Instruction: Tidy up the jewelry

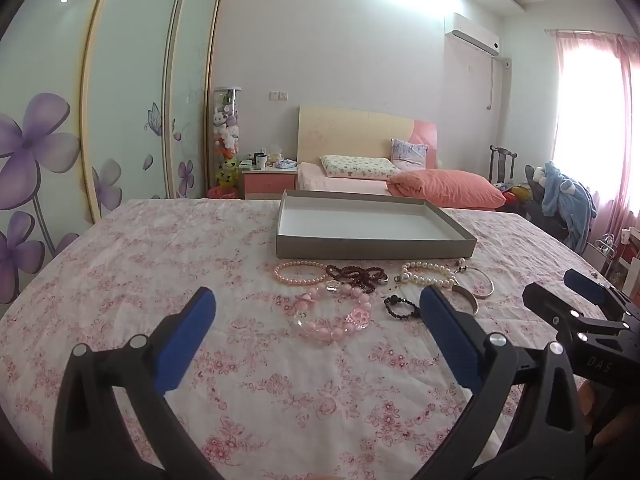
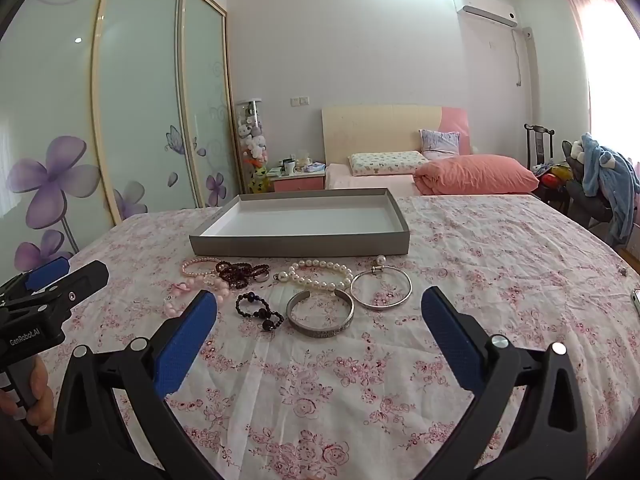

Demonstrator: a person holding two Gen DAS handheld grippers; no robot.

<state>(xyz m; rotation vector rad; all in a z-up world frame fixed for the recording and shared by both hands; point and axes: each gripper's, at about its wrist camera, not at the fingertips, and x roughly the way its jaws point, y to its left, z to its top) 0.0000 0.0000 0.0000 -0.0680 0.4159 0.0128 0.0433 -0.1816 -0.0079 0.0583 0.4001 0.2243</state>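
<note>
Jewelry lies on a floral cloth in front of an empty grey tray (image 1: 372,249) (image 2: 300,245). From the left: a pink pearl bracelet (image 1: 298,273), dark red beads (image 1: 356,275) (image 2: 240,271), a large pink bead bracelet (image 1: 334,316), a black bead bracelet (image 1: 400,307) (image 2: 258,312), a white pearl bracelet (image 1: 430,274) (image 2: 320,275), a wide silver cuff (image 2: 320,314) and a thin silver bangle (image 2: 381,285). My left gripper (image 1: 316,304) is open, just short of the pink beads. My right gripper (image 2: 319,308) is open, its fingers either side of the cuff and short of it.
The cloth-covered table (image 2: 500,264) spreads wide around the jewelry. A small object (image 2: 636,300) lies at its right edge. Behind stand a bed (image 2: 420,172), a nightstand (image 1: 270,182), wardrobe doors (image 1: 120,100) and a chair with clothes (image 2: 604,184).
</note>
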